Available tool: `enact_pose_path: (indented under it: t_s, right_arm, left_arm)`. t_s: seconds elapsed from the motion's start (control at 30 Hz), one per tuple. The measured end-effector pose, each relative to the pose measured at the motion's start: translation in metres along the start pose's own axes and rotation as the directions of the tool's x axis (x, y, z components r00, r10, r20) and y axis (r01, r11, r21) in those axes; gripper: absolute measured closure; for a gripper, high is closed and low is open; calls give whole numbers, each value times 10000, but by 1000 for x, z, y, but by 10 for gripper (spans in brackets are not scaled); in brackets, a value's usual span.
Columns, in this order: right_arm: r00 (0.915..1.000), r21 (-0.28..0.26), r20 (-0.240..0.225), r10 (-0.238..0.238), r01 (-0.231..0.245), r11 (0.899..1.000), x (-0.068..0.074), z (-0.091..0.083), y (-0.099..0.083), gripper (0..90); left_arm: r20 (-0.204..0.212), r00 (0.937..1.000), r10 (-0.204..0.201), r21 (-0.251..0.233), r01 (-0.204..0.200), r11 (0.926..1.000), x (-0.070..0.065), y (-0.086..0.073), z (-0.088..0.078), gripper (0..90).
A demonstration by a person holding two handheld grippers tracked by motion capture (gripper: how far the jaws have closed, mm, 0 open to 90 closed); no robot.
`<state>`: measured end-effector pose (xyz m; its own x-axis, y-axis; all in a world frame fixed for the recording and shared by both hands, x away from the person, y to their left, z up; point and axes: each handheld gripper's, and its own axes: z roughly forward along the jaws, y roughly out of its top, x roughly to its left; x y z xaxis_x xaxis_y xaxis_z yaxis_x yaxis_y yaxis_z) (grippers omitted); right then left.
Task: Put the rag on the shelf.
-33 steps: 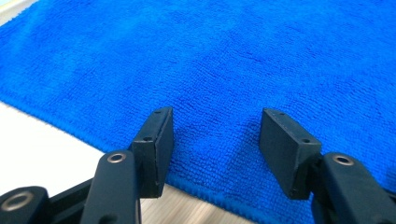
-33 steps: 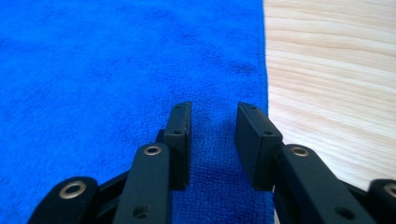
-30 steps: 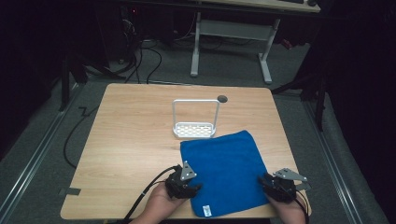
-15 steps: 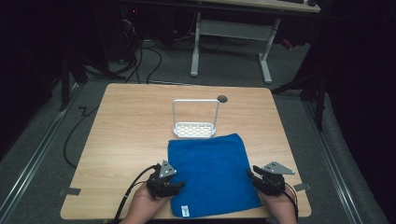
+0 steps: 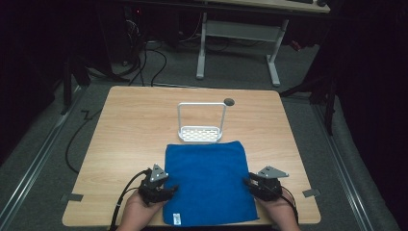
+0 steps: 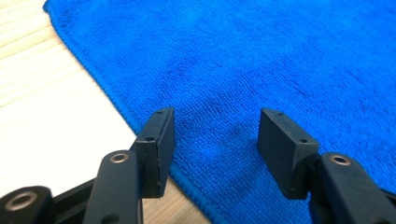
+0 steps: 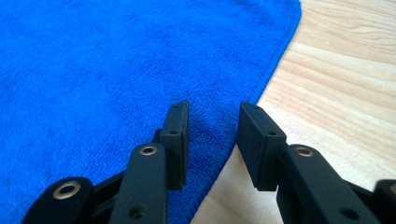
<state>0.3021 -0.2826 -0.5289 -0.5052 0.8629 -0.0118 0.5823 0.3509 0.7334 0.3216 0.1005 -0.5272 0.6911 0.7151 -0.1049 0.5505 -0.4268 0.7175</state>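
A blue cloth (image 5: 208, 180) lies flat on the wooden table (image 5: 134, 130), a small white tag (image 5: 176, 219) at its near left corner. My left gripper (image 5: 171, 189) sits at the cloth's left edge, pointing inward. Its jaws stand open over the blue cloth (image 6: 280, 56), with the hem running under the left gripper (image 6: 215, 116). My right gripper (image 5: 248, 183) is at the right edge, also pointing inward. In its own view the right gripper (image 7: 212, 109) is open, the blue cloth (image 7: 93, 70) and its hem beneath the gap. Neither pinches fabric.
A white wire rack (image 5: 202, 126) stands just beyond the cloth's far edge. A round cable hole (image 5: 229, 101) lies behind it. Grey tape marks (image 5: 72, 197) sit near the front corners. Cables trail from the left gripper over the near edge. A desk frame stands behind the table.
Both grippers have moved left across the table. The cloth has shifted left with them and now lies squarer to the table's front edge.
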Motion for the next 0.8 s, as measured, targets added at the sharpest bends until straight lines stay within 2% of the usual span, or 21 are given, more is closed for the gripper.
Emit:
enact_pose_path:
  t_s: [0.2, 0.3, 0.4, 0.67, 0.8]
  right_arm:
    - [9999, 12, -31, -103, 103, 9999, 7, -5, -4, 642]
    - [9998, -275, 109, -192, 195, 9994, 7, -9, -6, 620]
    - [9996, -609, 266, -4, 20, 9981, 3, -14, -7, 598]
    - [9969, -914, 703, 363, -298, 9954, -8, -23, -14, 612]
    - [9940, -1026, 817, 725, -640, 9927, -11, -27, -15, 626]
  left_arm:
    - [-22, 10000, 38, 69, -38, 10000, 3, 3, 2, 468]
    - [-23, 10000, -7, 62, 7, 10000, 4, 4, 2, 469]
    - [-29, 10000, 55, -256, -56, 9997, 6, 8, 0, 468]
    - [-684, 9977, -17, -1137, -61, 9935, 14, 18, 0, 469]
    - [-945, 9955, -81, -1206, -33, 9927, 20, 23, 3, 466]
